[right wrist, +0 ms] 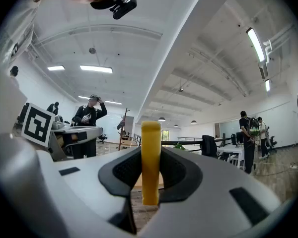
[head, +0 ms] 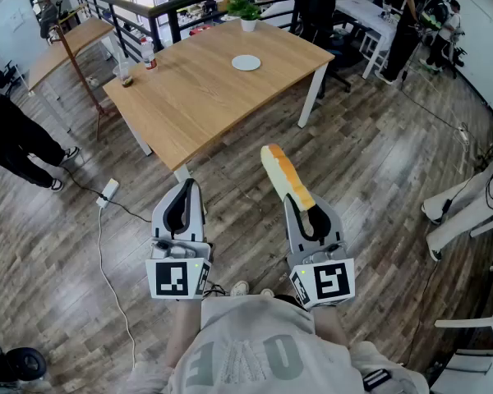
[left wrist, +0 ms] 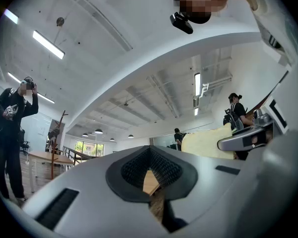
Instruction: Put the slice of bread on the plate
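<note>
I'm pinching the slice of bread (head: 284, 173) in my right gripper (head: 305, 207) — gently, until over the plate (head: 246, 62); left gripper (head: 185, 187) seemingly closed, empty.

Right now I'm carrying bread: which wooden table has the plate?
The large wooden table straight ahead bears the round white plate; the narrow left one shows none.

Right tool (right wrist: 151, 182): both jaws pressed on the slice of bread (right wrist: 151, 148), which stands upright and edge-on, crust yellow. Rear left: person (right wrist: 91, 114) in dark clothing, hand at head.
</note>
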